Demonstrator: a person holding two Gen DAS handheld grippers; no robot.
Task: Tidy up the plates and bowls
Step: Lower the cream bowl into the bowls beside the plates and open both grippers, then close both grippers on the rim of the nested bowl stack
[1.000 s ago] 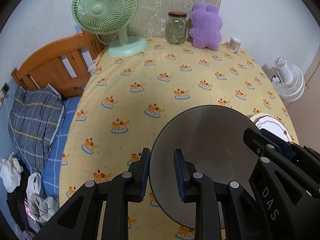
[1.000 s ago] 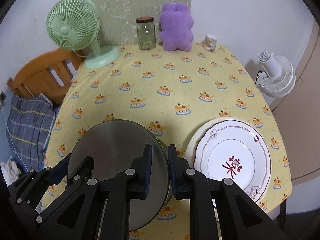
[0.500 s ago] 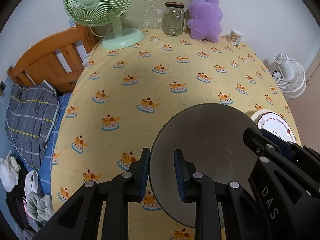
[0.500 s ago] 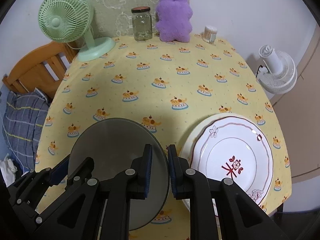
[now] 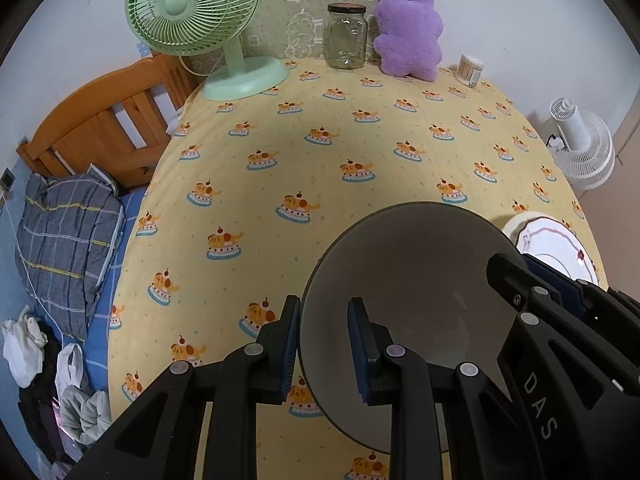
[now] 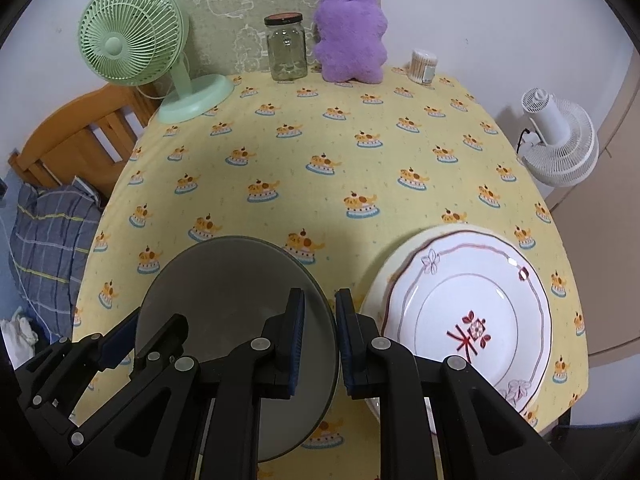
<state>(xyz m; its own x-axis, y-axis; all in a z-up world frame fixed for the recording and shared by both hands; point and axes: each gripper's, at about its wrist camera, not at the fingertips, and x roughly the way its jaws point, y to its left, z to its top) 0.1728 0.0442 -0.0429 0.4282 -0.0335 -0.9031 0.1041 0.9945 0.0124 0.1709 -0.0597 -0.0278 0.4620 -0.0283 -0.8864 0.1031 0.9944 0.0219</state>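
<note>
Between the black fingers [image 6: 294, 344] with blue pads sits a plain grey bowl [image 6: 224, 280]; right of them, a white plate [image 6: 472, 312] with red flower motifs; beyond, a yellow tablecloth [image 6: 340, 128] printed with orange puppies.

plate [image 5: 560, 240] mostly hidden behind claw

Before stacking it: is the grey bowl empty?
Empty. The grey bowl, gripped at opposite rims by the left gripper and right gripper, shows only bare inside.

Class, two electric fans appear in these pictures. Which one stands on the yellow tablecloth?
The green fan, standing at the tablecloth's far left corner beside the glass jar. The white fan stands off the table, beyond its right edge.
</note>
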